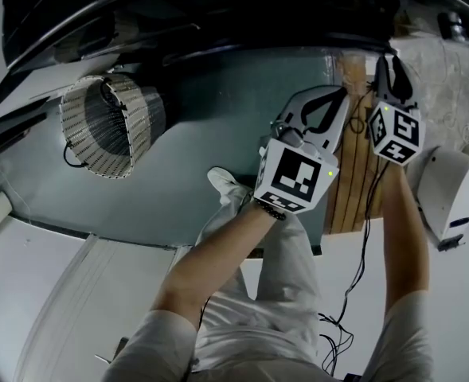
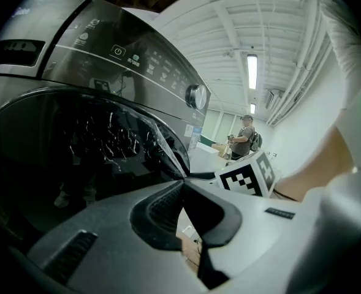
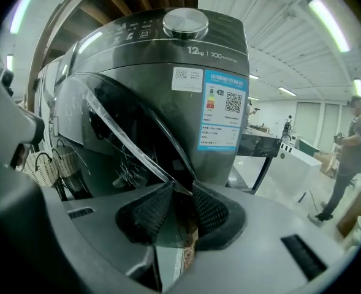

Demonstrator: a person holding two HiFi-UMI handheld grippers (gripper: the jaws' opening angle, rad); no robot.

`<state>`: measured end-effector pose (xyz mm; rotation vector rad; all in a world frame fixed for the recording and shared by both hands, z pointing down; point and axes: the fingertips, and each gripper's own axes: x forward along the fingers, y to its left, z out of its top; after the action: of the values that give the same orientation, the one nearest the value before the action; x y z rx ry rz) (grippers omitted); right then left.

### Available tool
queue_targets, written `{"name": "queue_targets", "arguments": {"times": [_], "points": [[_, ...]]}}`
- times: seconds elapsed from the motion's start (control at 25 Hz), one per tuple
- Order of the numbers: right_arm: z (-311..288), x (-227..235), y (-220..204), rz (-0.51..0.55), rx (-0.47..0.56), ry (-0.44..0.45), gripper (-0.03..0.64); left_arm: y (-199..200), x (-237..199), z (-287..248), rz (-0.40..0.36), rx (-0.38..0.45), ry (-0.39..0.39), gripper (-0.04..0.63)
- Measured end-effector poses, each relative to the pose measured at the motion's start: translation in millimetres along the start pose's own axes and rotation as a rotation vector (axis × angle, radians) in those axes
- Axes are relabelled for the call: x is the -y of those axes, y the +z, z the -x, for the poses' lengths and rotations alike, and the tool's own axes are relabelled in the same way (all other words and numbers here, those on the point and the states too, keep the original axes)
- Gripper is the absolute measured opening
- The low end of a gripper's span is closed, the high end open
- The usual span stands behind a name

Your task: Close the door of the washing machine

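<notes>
"Door is hanging ajar from the washing machine, edge lying between the right gripper's half-open jaws, unpinched."
"And the left gripper is sitting shut, empty. Pushing now is risking the edge slipping free."

The grey-green floor bears the washing machine at its far edge. A woven basket stands on it to the left. To the right lie wooden boards, a white device and loose black cable.
</notes>
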<state>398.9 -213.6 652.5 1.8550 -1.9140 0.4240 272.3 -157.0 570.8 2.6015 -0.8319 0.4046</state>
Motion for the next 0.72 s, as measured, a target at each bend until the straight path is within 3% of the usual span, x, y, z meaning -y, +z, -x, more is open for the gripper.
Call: {"name": "queue_targets", "arguments": {"times": [0.28,0.36,0.52,0.72], "points": [[1,3,-3,-0.020,-0.015,0.006,0.098,2,-7,18,-0.012,0.004,0.020,0.002],[9,4,-3,-0.048,-0.013,-0.009,0.041,8,-8,28,-0.028,0.016,0.022,0.002],[48,-5,8,-0.088,0.035,-0.012,0.012,26,-17,60,-0.057,0.051,0.042,0.002],[129,-32,52,-0.100,0.106,0.070,0.011,56,-36,130,-0.062,0.073,0.109,0.002]]}}
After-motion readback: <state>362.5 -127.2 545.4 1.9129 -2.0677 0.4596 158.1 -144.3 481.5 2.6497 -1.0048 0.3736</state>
